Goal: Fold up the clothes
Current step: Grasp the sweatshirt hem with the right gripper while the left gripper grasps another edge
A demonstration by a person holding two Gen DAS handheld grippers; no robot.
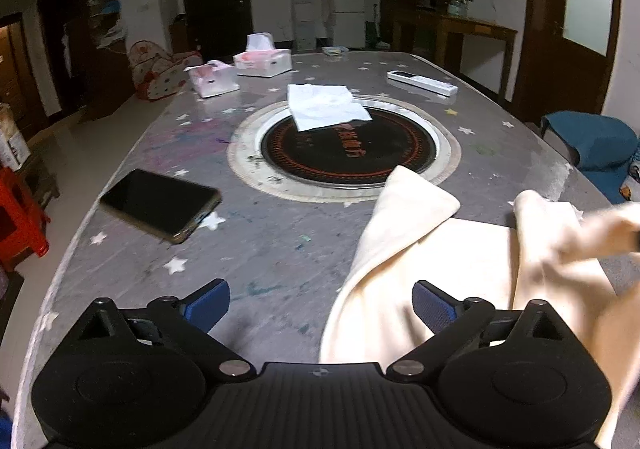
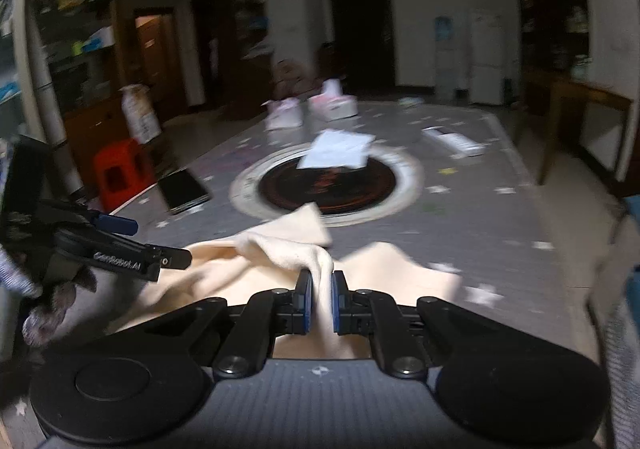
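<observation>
Grey star-patterned bench [image 1: 260,249] in a dim living room, with a round inset hotplate [image 1: 344,153] at centre. Item: cream garment [image 1: 460,269], lying rumpled at the near right edge, one corner reaching the hotplate rim. Progress: early, by appearance; no neat fold visible, most of the folding left. Right claw [image 2: 319,299]: clenched on a raised ridge of the cream cloth, pads pressing either side. Left claw [image 1: 320,309]: released, jaws wide, holding nothing; its right finger [image 1: 434,307] lies over the garment's edge. Also present: black phone [image 1: 160,205], far white paper [image 1: 324,105].
</observation>
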